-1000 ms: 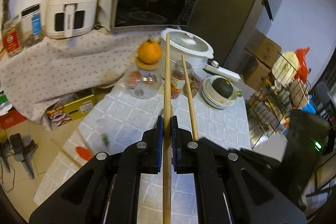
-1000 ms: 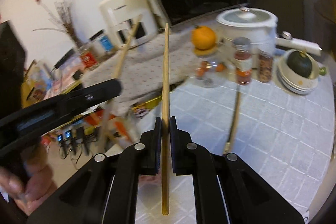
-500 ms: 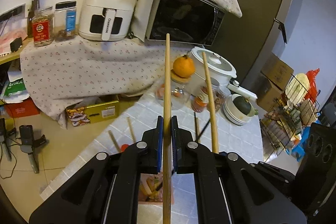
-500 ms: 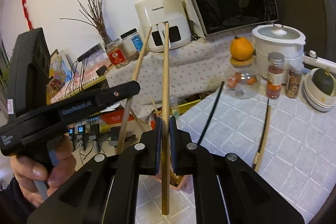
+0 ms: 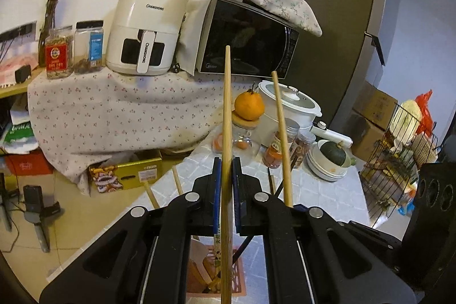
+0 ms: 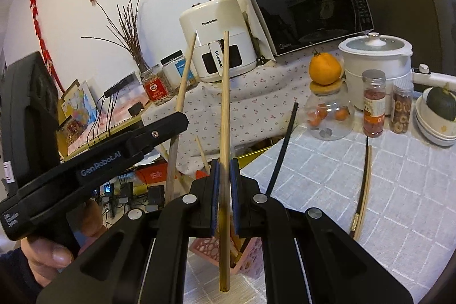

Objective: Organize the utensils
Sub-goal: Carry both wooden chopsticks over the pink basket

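My left gripper [image 5: 226, 170] is shut on a pale wooden chopstick [image 5: 226, 104] that stands nearly upright, its lower end over a pink perforated holder [image 5: 238, 275]. The right gripper's chopstick [image 5: 280, 133] rises just to its right. In the right wrist view my right gripper [image 6: 225, 170] is shut on its wooden chopstick [image 6: 225, 93], whose lower end hangs in front of the pink holder [image 6: 252, 255]. The left gripper [image 6: 176, 124] shows at left, clamped on its chopstick [image 6: 183, 81]. A black chopstick [image 6: 282, 150] leans out of the holder. A chopstick pair [image 6: 363, 184] lies on the tablecloth.
At the table's far end stand a glass jar [image 6: 330, 118] topped by an orange, two spice jars [image 6: 373, 104], a white cooker [image 6: 376, 56] and stacked bowls [image 6: 436, 127] holding a squash. The table's left edge drops to a cluttered floor. A wire rack [image 5: 399, 155] stands to the right.
Both grippers have sunk and tipped their chopsticks more upright. The pink holder has come into view beneath them. Each still clamps its chopstick.
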